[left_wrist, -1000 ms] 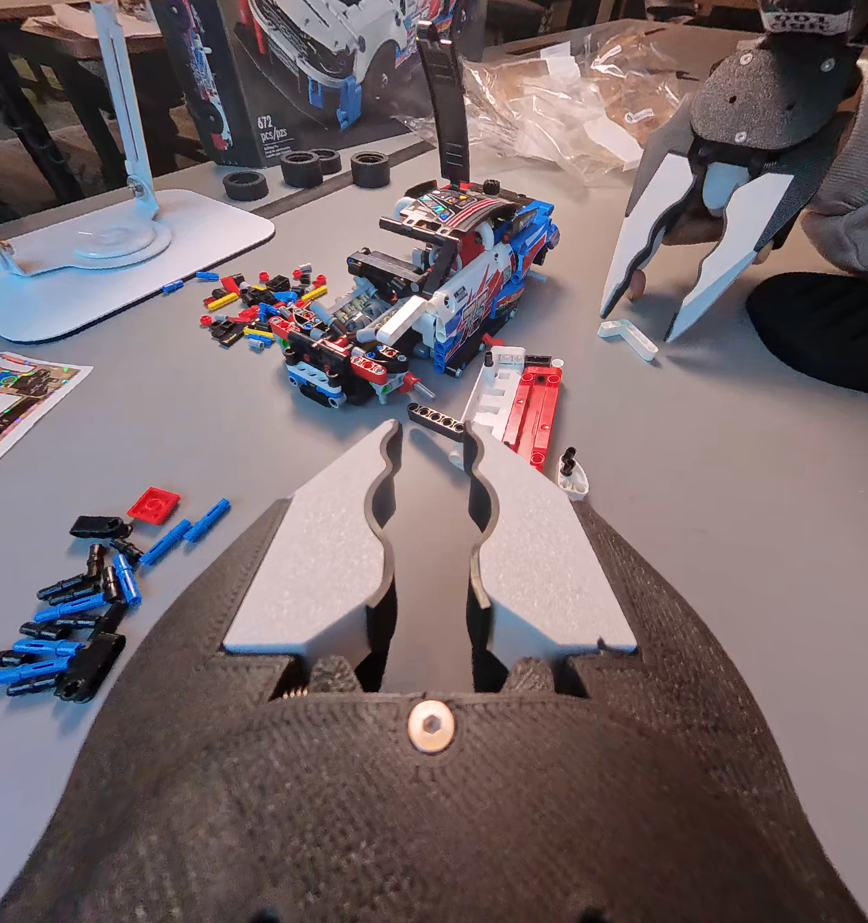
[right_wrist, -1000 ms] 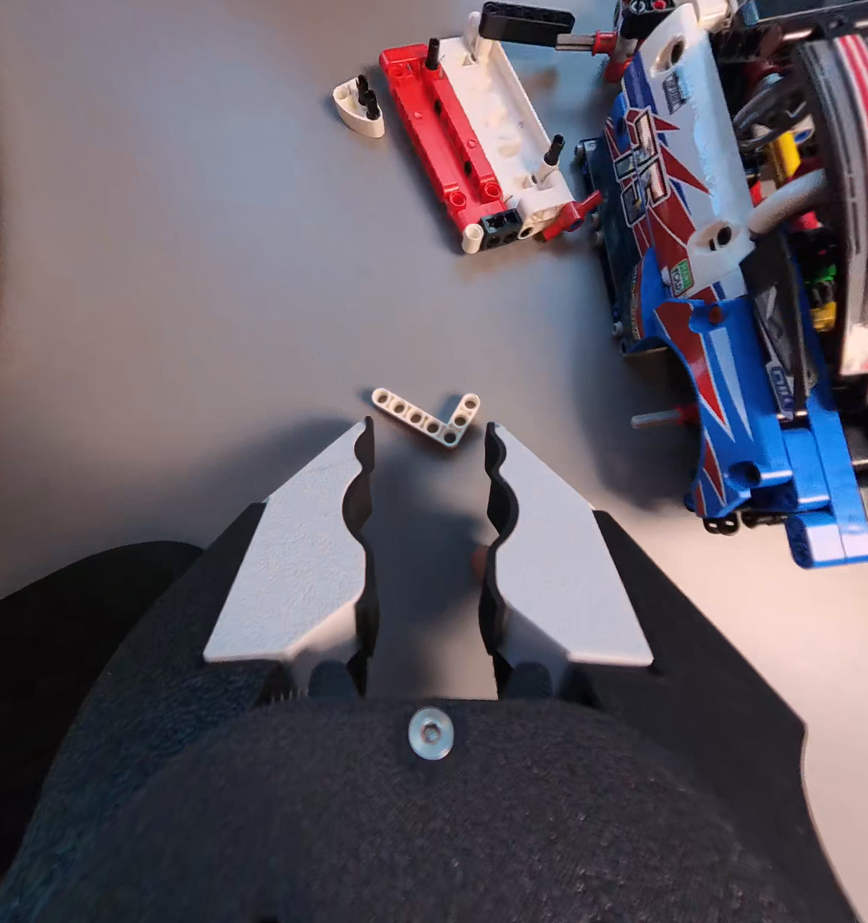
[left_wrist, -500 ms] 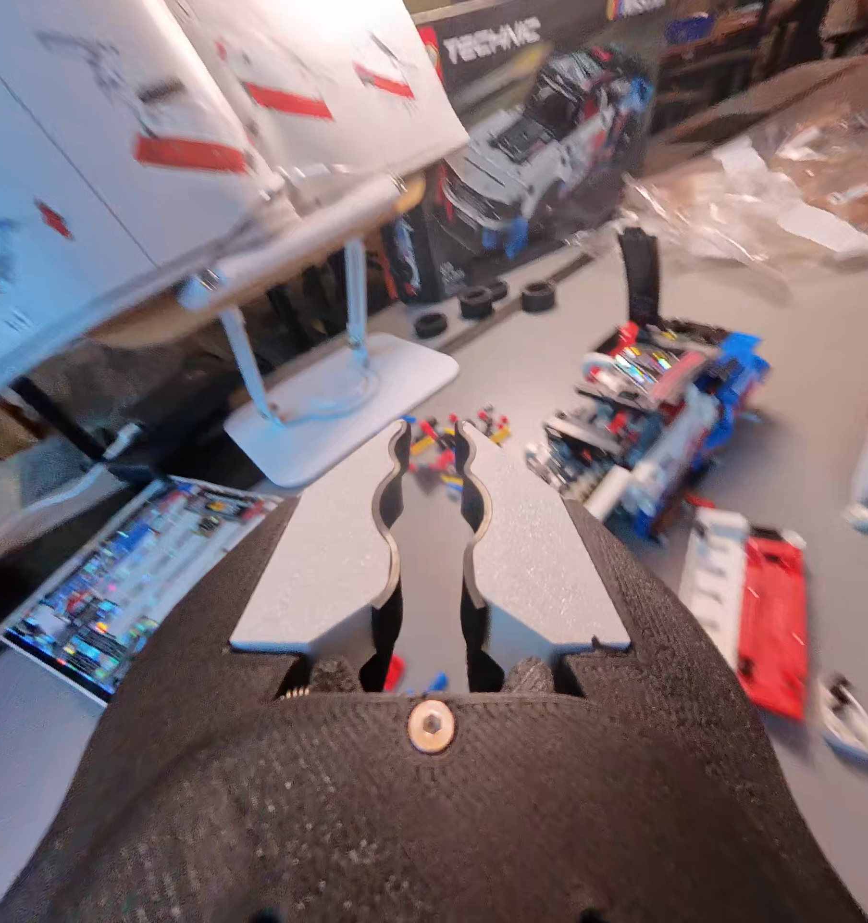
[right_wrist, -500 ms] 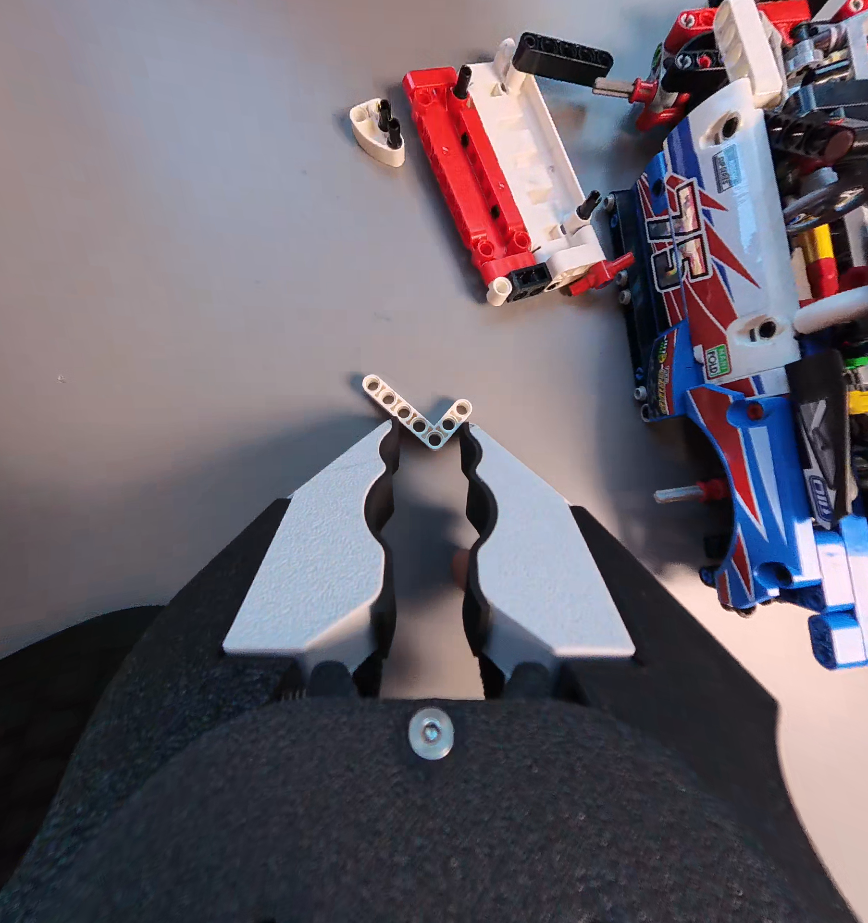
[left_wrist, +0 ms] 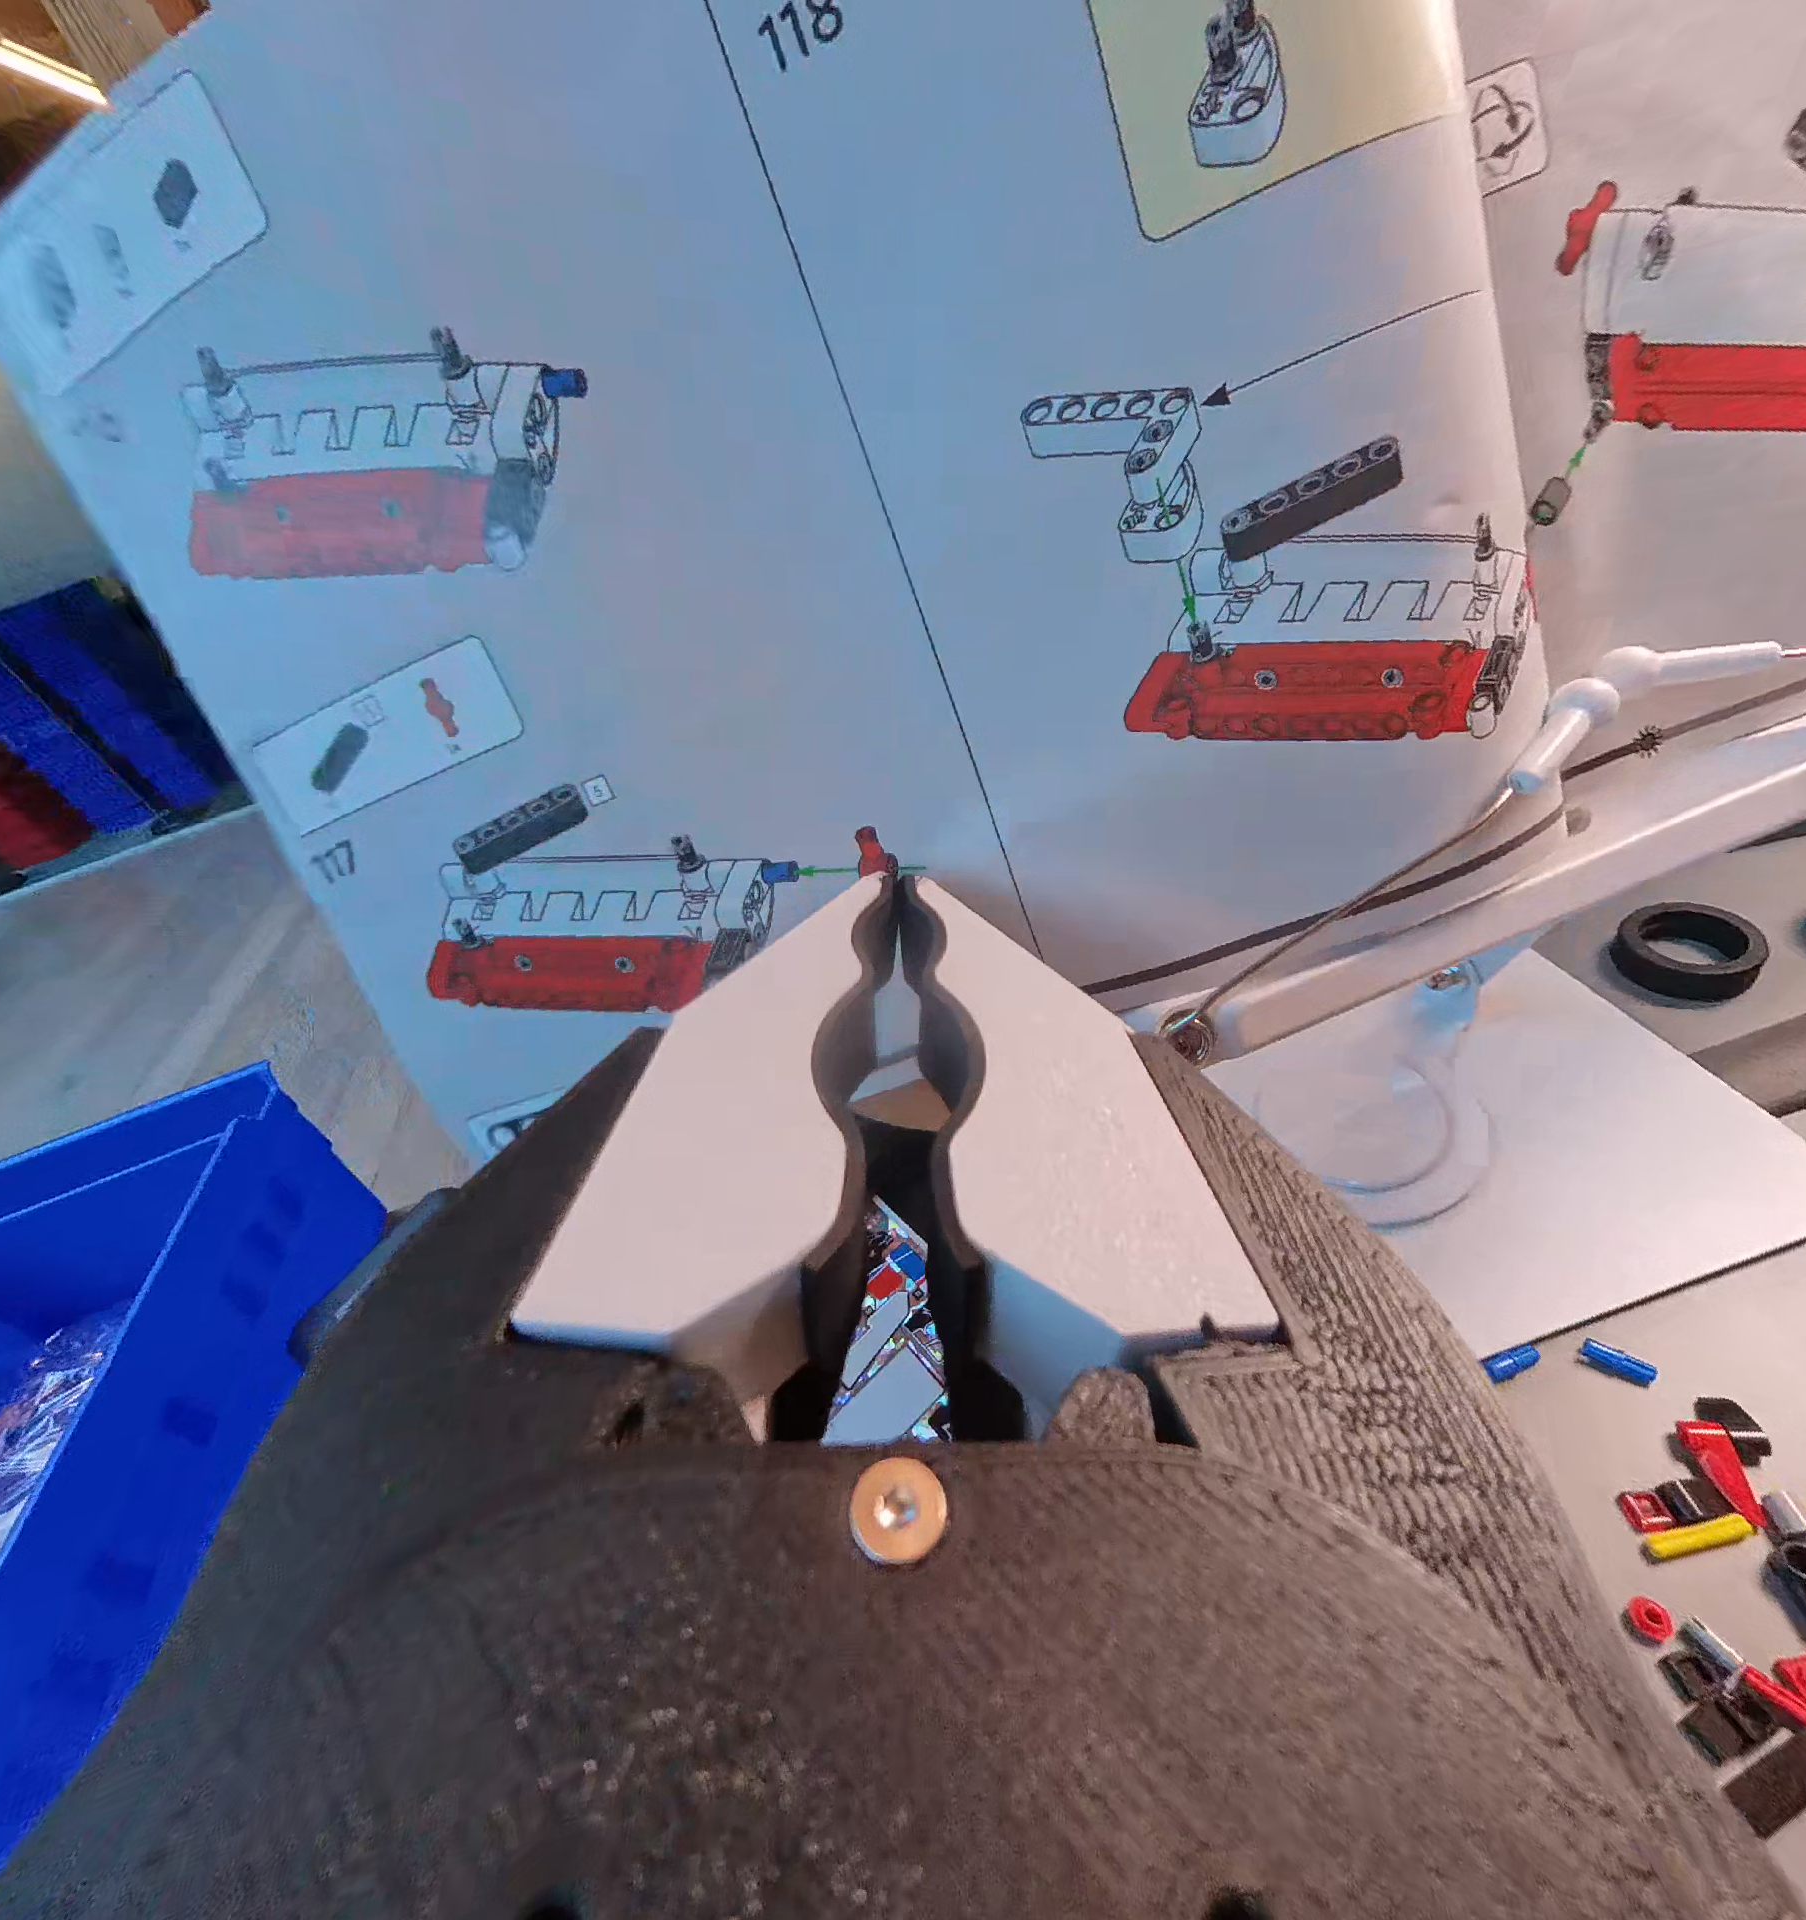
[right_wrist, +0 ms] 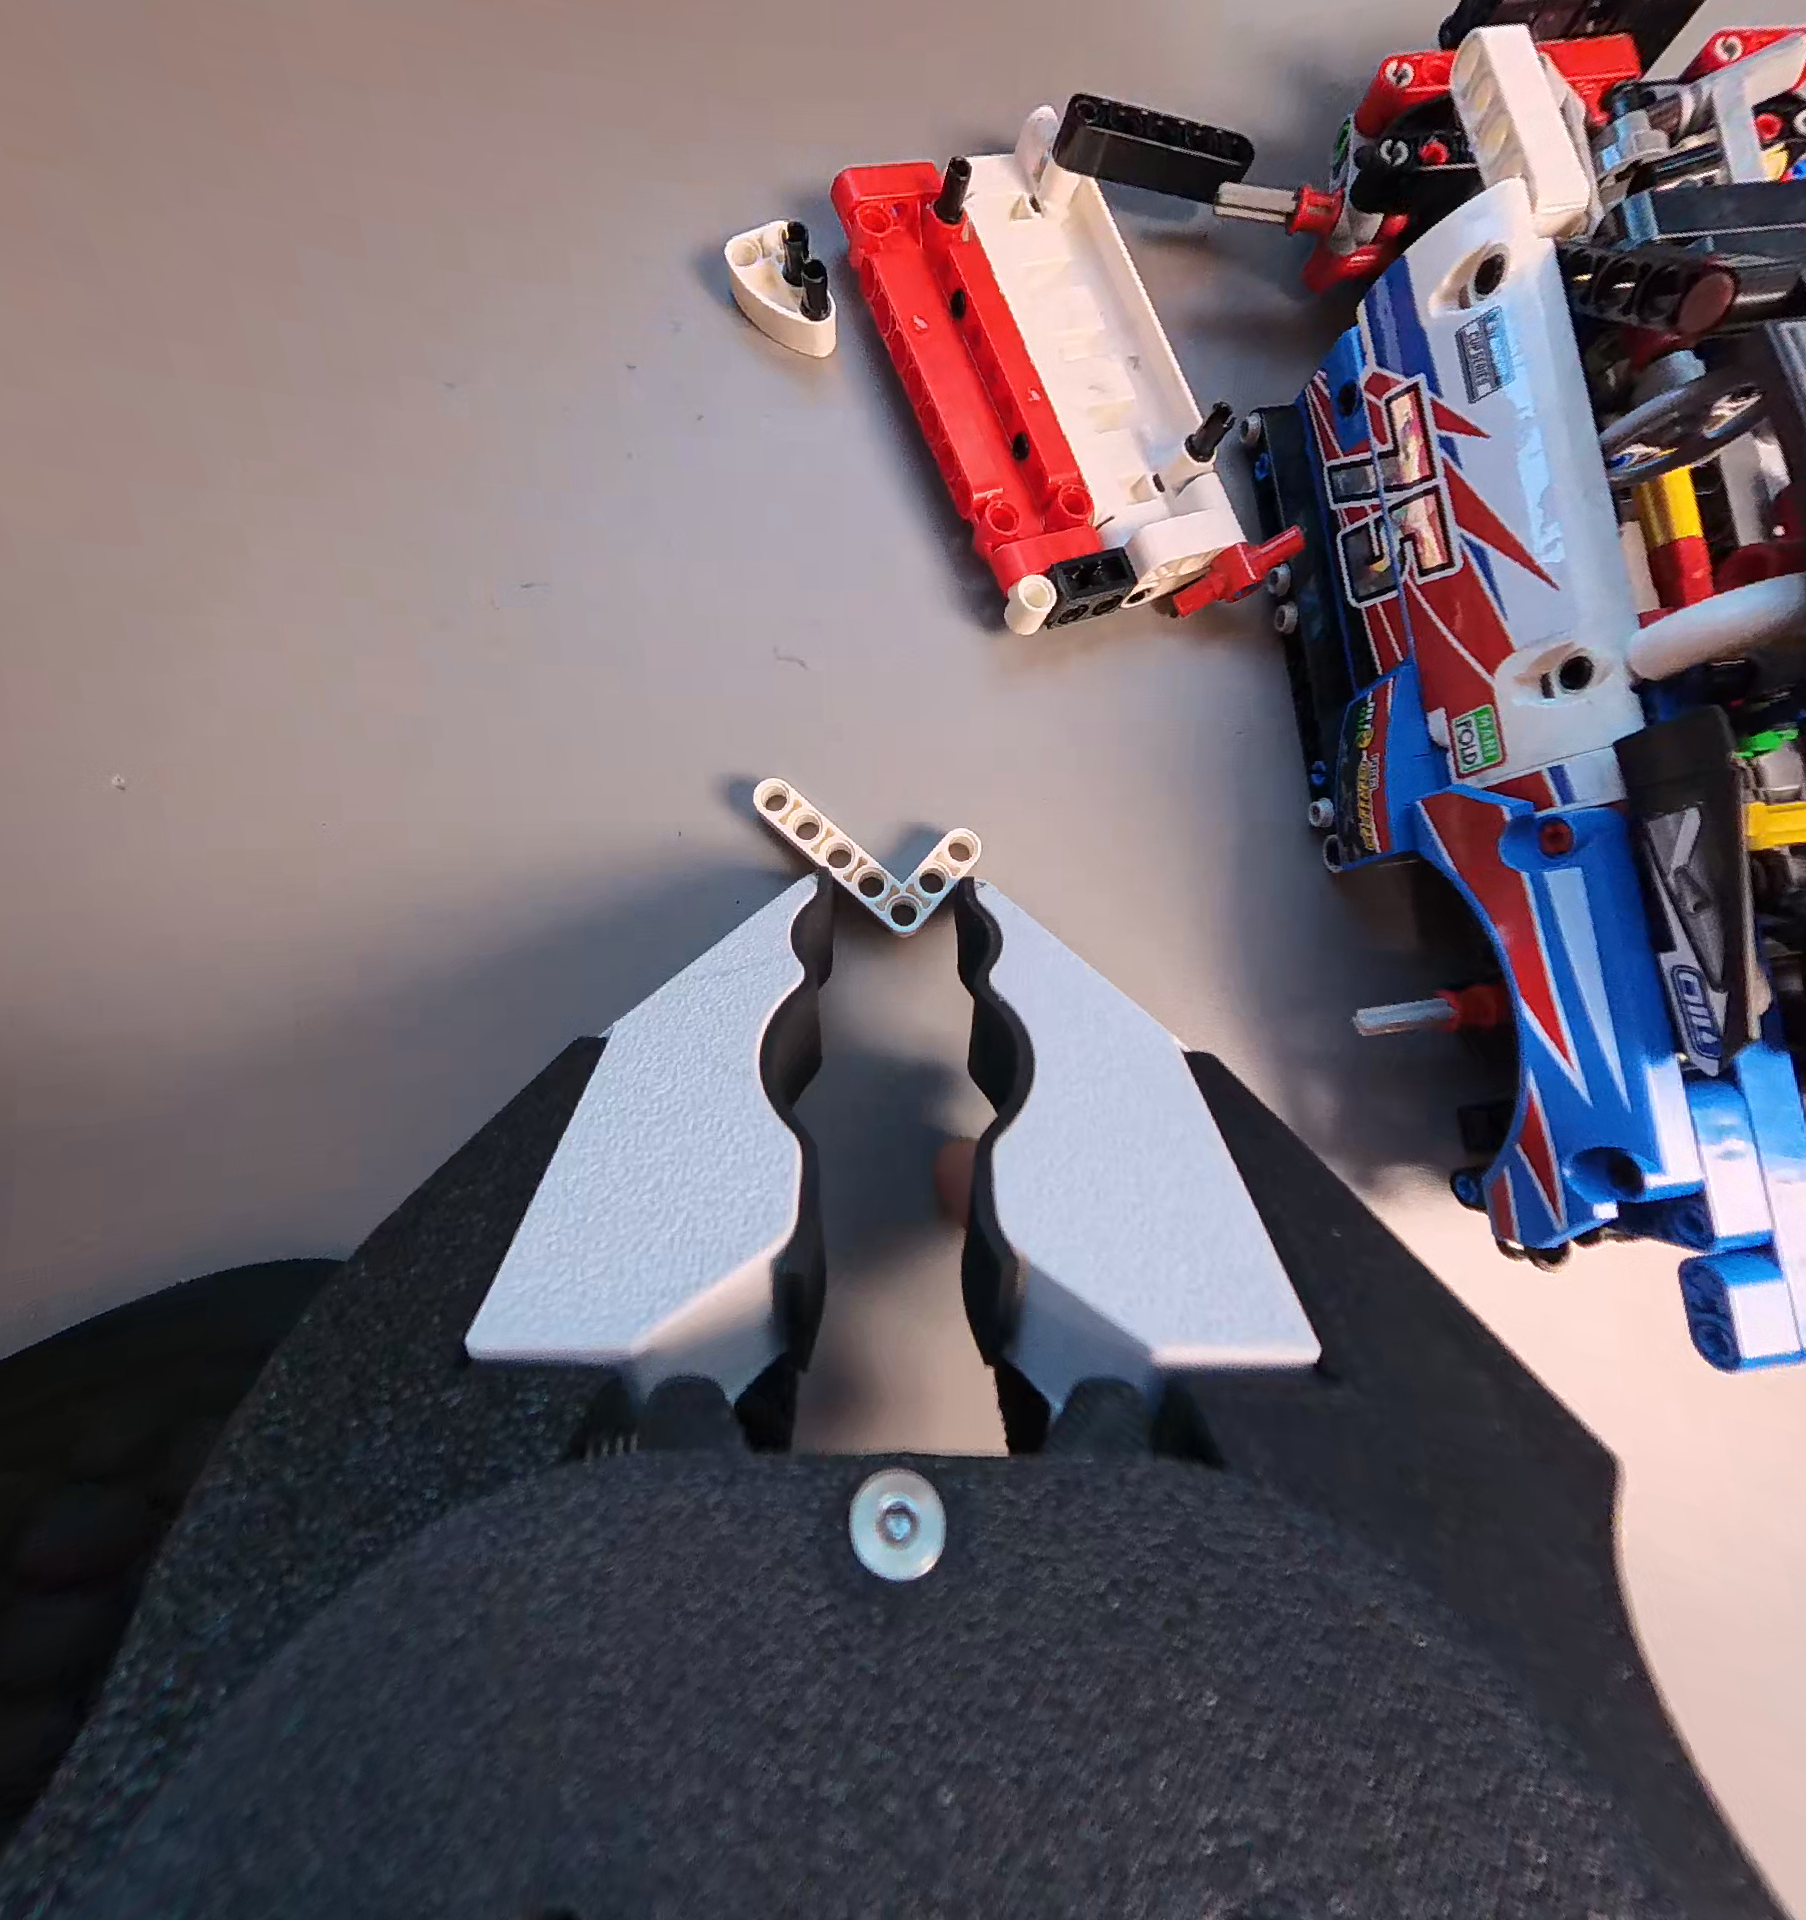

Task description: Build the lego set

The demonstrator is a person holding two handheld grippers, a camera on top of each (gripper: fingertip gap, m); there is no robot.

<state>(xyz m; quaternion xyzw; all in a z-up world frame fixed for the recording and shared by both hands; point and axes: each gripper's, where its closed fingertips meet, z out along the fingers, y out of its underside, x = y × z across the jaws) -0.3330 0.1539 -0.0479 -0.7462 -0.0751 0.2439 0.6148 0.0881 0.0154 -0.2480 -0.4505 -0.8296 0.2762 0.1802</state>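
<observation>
While the right gripper (right_wrist: 894,883) points down at the grey table (right_wrist: 307,520), its two fingers stand apart with the corner of a white L-shaped beam (right_wrist: 868,871) lying between their tips; whether the tips actually touch the beam cannot be told. Both arms of the beam reach away from the gripper, flat on the table. Farther out lies a red and white sub-assembly (right_wrist: 1034,395) with a black beam (right_wrist: 1148,140) at its far end, and just beside its left side sits a small white curved piece with two black pins (right_wrist: 779,296). To the right stands the blue, white and red car model (right_wrist: 1564,665), close to the sub-assembly.

Raised toward the open instruction booklet (left_wrist: 670,468) on its white stand (left_wrist: 1501,1091), the left gripper (left_wrist: 897,883) has its fingers pressed together, holding nothing. A blue bin (left_wrist: 182,1247) at lower left holds clear plastic bags (left_wrist: 16,1423). Loose small parts (left_wrist: 1751,1590) lie at the right, and a black tyre (left_wrist: 1688,951) rests beyond the stand.
</observation>
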